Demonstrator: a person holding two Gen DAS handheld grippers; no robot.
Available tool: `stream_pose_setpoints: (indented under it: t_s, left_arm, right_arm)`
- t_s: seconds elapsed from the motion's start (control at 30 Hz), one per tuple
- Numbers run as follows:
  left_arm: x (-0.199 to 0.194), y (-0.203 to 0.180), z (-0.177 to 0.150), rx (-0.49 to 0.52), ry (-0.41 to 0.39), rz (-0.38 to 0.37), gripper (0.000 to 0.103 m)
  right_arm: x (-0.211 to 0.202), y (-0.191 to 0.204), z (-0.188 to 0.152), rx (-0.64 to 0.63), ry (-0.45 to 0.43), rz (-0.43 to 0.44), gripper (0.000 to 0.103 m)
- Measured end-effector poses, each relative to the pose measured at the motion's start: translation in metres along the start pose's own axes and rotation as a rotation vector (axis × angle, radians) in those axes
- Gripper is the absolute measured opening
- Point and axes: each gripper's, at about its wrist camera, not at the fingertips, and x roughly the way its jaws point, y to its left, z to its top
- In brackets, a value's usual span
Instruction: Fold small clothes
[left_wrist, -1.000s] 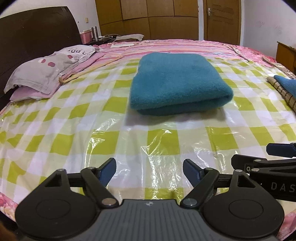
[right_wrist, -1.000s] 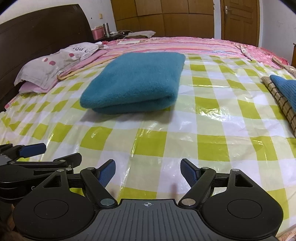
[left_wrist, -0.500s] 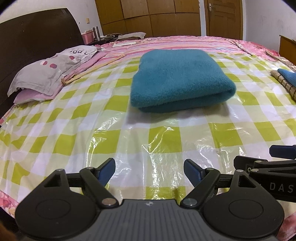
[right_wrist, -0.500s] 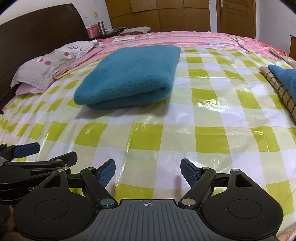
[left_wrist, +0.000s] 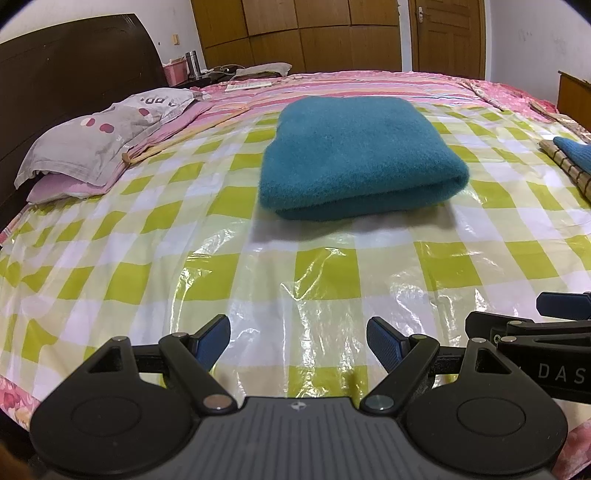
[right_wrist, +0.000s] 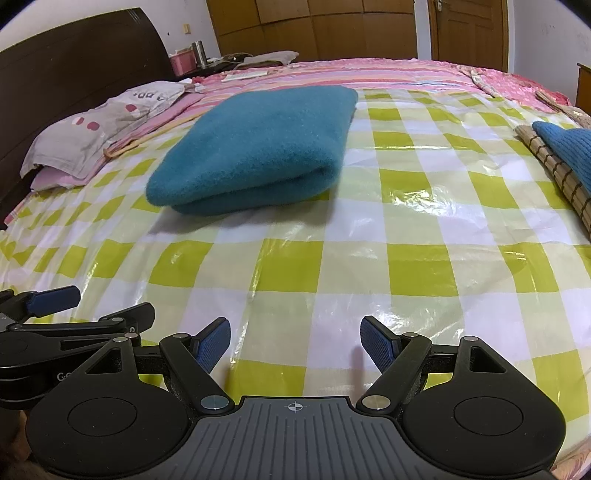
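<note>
Looked mostly done: teal fleece cloth (left_wrist: 358, 155) already folded into a thick, neat bundle, lying flat on the checked plastic sheet (left_wrist: 258, 295) toward the middle of the bed, nearer its far edge. Left gripper (left_wrist: 297, 341) wide apart and holding nothing, low by the near edge. Right gripper (right_wrist: 295, 339) also wide and bare, just beside it. Another blue cloth (right_wrist: 565, 147) by the right edge, maybe left to fold.

The folded garment (left_wrist: 360, 157) lies mid-sheet (left_wrist: 147, 236), pillow (left_wrist: 99, 133) left, mat (left_wrist: 570, 168) right.
</note>
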Motion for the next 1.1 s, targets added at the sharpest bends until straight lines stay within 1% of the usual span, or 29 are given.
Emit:
stream_pose_setpoints:
  t_s: [1.1]
  left_arm:
    - [-0.0006, -0.0007, -0.0033, -0.003, -0.001, 0.007, 0.085]
  right_arm:
    - [0.0002, 0.0013, -0.0022, 0.003, 0.005, -0.002, 0.079]
